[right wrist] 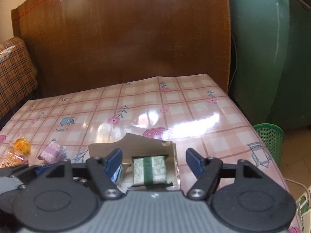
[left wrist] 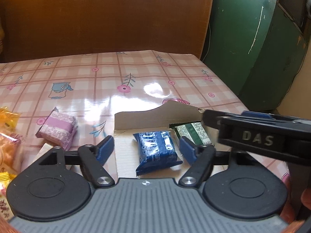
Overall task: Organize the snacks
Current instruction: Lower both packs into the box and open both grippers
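Observation:
An open cardboard box (left wrist: 136,119) lies on the table. Inside it are a blue snack packet (left wrist: 157,151) and a green-and-white packet (left wrist: 194,134). My left gripper (left wrist: 146,147) is open, its fingers on either side of the blue packet, just above it. My right gripper (right wrist: 153,161) is open over the green-and-white packet (right wrist: 149,169) in the box (right wrist: 147,143); it also shows in the left wrist view (left wrist: 252,132). A purple packet (left wrist: 58,129) lies left of the box, and shows in the right wrist view (right wrist: 51,152).
Orange and yellow snack packets (left wrist: 8,139) lie at the table's left edge, also in the right wrist view (right wrist: 20,147). A pink checked cloth (left wrist: 136,77) covers the table. A brown board (right wrist: 126,38) stands behind, a green cabinet (right wrist: 262,58) and green basket (right wrist: 270,139) to the right.

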